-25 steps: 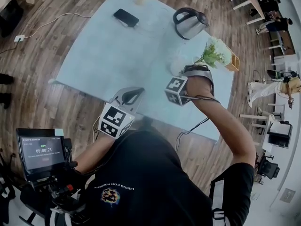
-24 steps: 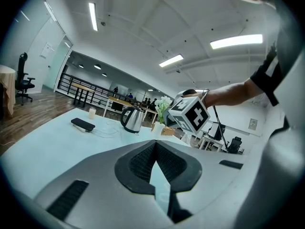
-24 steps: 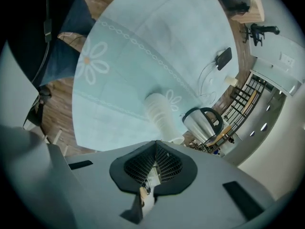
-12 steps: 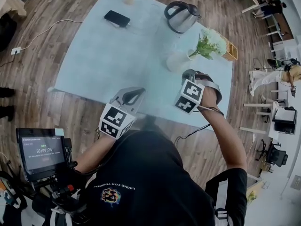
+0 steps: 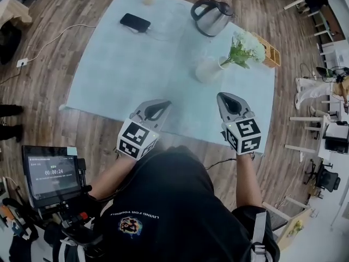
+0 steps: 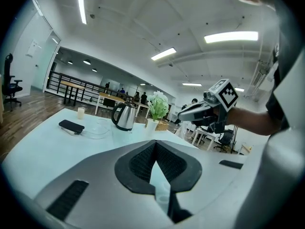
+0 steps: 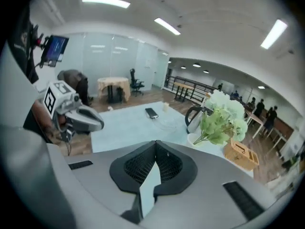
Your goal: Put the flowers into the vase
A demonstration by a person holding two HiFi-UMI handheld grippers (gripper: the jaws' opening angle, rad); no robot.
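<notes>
Flowers (image 5: 246, 47), one bunch, in one vase (image 5: 206, 70)

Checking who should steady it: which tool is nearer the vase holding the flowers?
Right. The right tool is close in front of the vase, on the person's side; the left tool is farther, off to the vase's left over the table's near edge.
</notes>
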